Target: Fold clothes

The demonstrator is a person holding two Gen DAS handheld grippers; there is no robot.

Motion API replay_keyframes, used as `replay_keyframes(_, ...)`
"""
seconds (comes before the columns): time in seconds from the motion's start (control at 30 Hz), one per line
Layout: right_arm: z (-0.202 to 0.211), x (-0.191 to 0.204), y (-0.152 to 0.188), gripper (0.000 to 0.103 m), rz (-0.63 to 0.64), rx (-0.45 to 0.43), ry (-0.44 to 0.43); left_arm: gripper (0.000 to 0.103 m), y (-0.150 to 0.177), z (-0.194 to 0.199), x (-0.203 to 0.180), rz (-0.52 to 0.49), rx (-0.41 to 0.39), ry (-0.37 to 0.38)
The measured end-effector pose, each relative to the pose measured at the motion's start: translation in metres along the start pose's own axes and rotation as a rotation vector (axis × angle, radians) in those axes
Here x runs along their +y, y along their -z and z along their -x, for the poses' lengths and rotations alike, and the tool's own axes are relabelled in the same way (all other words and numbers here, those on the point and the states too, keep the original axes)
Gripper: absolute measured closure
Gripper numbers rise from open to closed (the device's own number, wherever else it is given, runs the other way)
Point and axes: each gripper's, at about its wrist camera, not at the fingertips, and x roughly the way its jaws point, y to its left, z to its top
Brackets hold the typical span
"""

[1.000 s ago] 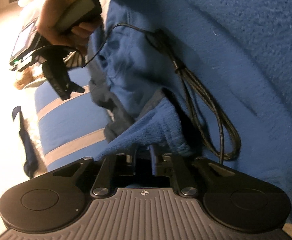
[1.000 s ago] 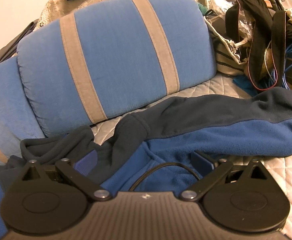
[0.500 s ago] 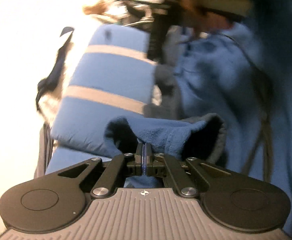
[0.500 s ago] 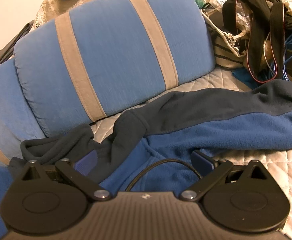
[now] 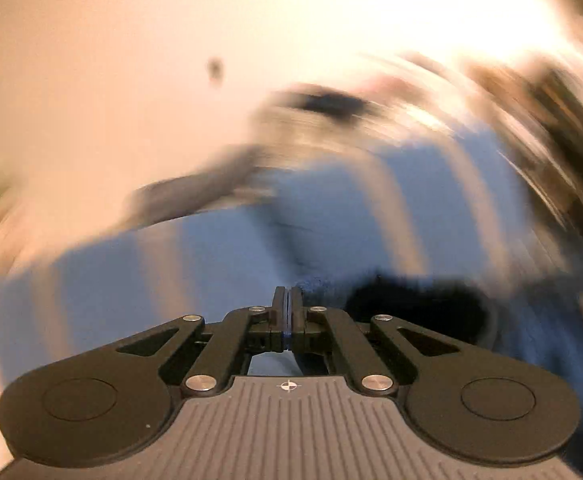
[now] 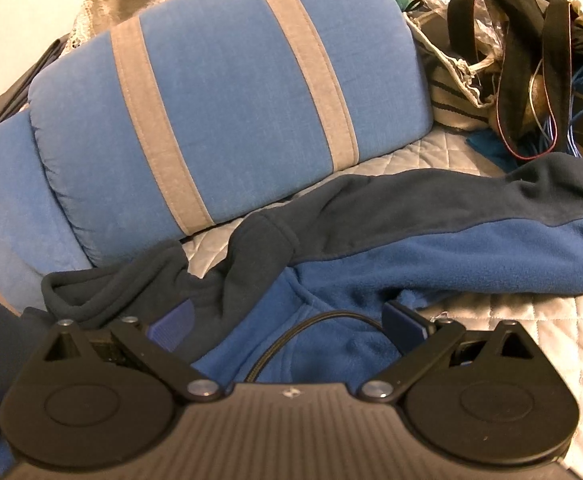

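Observation:
A blue fleece jacket [image 6: 451,256] with dark navy panels lies crumpled on the quilted bedcover [image 6: 531,320]. My right gripper [image 6: 287,320] rests on the fleece, jaws wide open with blue fabric and a black cable [image 6: 291,336] lying between them. The left wrist view is heavily motion-blurred. There my left gripper [image 5: 287,292] is shut, pinching the edge of the jacket's sleeve cuff [image 5: 323,285]. The cuff's dark opening hangs just right of the fingertips, lifted in front of the pillow.
A large blue pillow [image 6: 227,92] with grey stripes lies behind the jacket and shows blurred as the same pillow [image 5: 331,220] in the left wrist view. A pile of bags, straps and wires [image 6: 531,40] crowds the back right. A pale wall stands behind.
My left gripper closed on the sleeve cuff, rolled over and rose with it, swinging from the fleece body toward the pillow and wall. The right gripper stayed put, open.

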Motion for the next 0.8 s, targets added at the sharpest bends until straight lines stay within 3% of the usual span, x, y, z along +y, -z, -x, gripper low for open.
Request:
replay_keyframes(0.1,-0.001,-0.001,0.000,0.000,0.000,0.009,-0.001,0.103,0.018,0.023,0.106,0.454,-0.037,-0.259)
replay_keyframes(0.17,-0.002,-0.001,0.000,0.000,-0.010,0.017,-0.007,0.103,0.050,0.046,0.152,0.615,-0.022,-0.390)
replay_keyframes(0.23,-0.003,0.000,0.000,0.000,-0.015,0.027,-0.021,0.103,0.088,0.072,0.182,0.711,0.014,-0.506)
replay_keyframes(0.4,-0.001,0.007,0.003,0.000,0.015,0.023,-0.037,0.103,0.177,0.133,0.228,0.917,0.070,-0.678)
replay_keyframes(0.6,-0.004,0.005,0.004,0.000,-0.006,0.051,-0.042,0.103,0.235,0.192,0.243,1.061,0.118,-0.774)
replay_keyframes(0.73,-0.006,0.005,0.005,0.000,-0.013,0.061,-0.046,0.102,0.240,0.204,0.240,1.109,0.095,-0.754)
replay_keyframes(0.8,-0.006,0.005,0.005,0.000,-0.011,0.063,-0.046,0.095,0.248,0.206,0.246,1.192,0.068,-0.707)
